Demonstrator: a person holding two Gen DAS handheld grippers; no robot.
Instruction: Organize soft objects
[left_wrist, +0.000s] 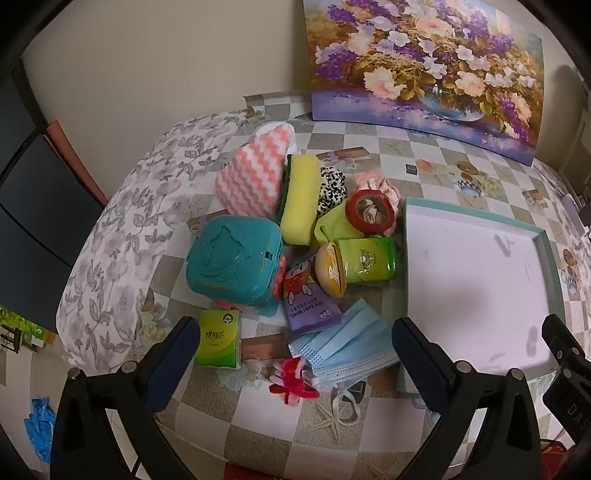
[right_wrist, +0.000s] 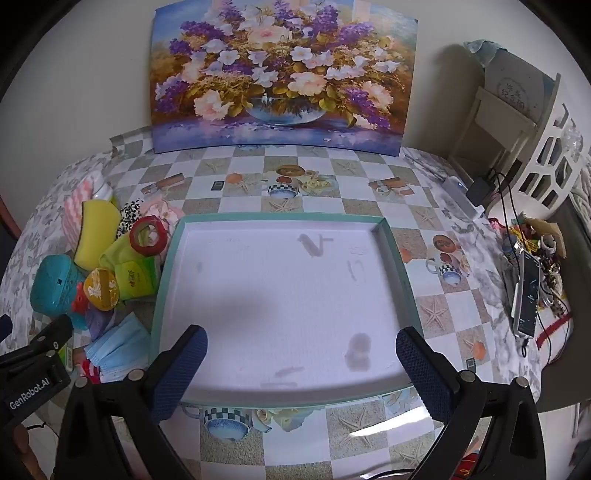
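Both grippers hung wide open and empty above the checked table (right_wrist: 295, 435).
Left gripper (left_wrist: 295, 354) hovered over the blue face mask (left_wrist: 343, 345) and green tissue pack (left_wrist: 218, 338); right gripper (right_wrist: 301, 363) hovered over the teal-rimmed tray (right_wrist: 402, 280), the soft pile just beside its left rim.

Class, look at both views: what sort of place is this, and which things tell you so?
Probably a room in a home: a table under a checked cloth, a flower painting leaning on the wall, and a white shelf with chargers and clutter beside it.
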